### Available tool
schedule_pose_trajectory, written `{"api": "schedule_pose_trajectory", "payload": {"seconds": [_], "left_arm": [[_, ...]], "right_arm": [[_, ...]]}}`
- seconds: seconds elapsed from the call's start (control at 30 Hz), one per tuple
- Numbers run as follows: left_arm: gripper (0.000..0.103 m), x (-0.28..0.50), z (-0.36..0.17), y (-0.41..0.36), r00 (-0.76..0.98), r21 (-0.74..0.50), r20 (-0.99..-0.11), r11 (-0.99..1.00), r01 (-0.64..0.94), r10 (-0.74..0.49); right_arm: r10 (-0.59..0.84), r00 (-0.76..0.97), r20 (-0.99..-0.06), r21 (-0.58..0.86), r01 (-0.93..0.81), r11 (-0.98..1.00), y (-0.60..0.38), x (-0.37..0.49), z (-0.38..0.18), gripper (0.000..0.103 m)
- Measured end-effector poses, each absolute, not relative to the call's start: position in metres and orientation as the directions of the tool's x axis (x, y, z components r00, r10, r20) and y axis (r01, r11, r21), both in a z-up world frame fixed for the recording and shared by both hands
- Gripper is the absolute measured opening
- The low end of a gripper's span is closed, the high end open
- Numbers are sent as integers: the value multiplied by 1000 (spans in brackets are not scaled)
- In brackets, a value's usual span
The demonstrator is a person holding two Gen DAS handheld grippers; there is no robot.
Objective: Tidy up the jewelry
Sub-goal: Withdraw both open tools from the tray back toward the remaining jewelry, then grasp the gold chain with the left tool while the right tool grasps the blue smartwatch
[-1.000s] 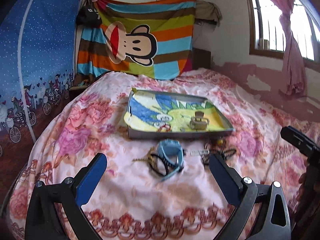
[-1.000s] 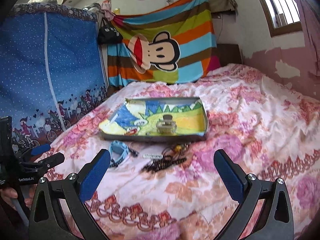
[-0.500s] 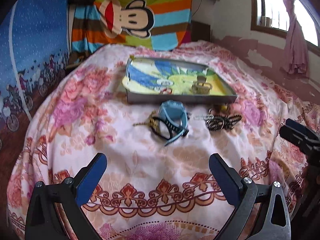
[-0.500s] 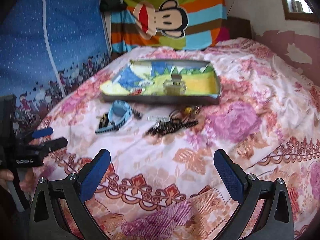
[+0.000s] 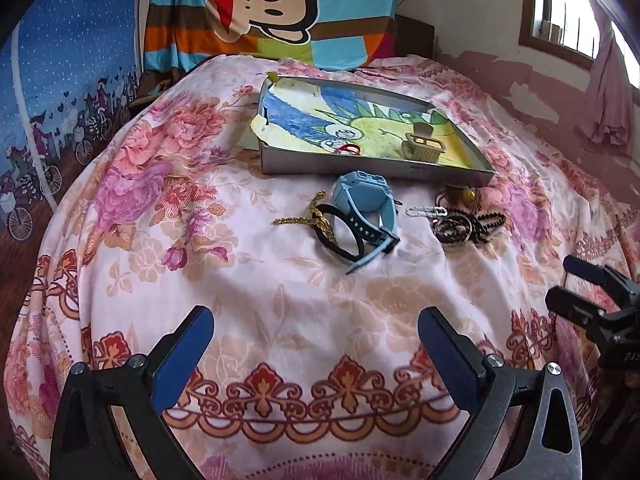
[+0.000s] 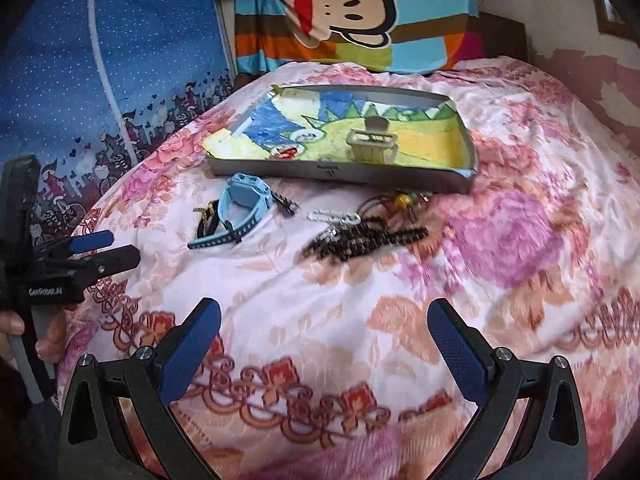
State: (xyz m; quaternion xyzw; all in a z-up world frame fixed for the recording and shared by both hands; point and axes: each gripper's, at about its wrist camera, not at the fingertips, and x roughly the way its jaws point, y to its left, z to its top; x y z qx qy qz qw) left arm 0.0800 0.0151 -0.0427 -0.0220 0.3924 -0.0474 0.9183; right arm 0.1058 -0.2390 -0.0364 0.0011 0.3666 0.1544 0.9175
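A: Jewelry lies where?
B: On the bed [image 5: 280,300], short of the tray [image 5: 360,170]: watch [image 5: 362,200] straight ahead of my left claw [image 5: 316,344], beads [image 6: 360,240] ahead of my right claw [image 6: 324,340].
A: Claws?
B: Both spread apart, empty. The bead strand runs crosswise to my right claw.

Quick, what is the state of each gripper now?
Left gripper: open, holding nothing.
Right gripper: open, holding nothing.

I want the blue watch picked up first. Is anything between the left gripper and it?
Nothing visible: only bare bedspread lies between the open left gripper and the blue watch. A gold chain touches its left side.
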Motion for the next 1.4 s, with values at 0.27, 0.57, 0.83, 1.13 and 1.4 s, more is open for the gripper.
{"api": "schedule_pose_trajectory", "payload": {"seconds": [0.27,0.57,0.83,1.13,1.4], "left_arm": [[103,111,-44,31,676,-139,-725,989,42,-131],[73,154,-54,53,630,-272,-745,962,12,-219],[58,174,-63,65,579,-436,-730,900,14,-363],[47,199,-85,80,532,-641,-685,759,-115,-498],[31,212,-89,66,493,-548,-770,816,-185,-405]], "right_arm": [[358,674,-647,158,-341,927,-223,136,-36,101],[397,647,-652,209,-350,913,-205,168,-44,82],[436,605,-666,266,-353,897,-190,190,-55,61],[445,568,-692,299,-336,893,-175,209,-66,47],[454,528,-718,315,-335,888,-159,224,-77,43]]}}
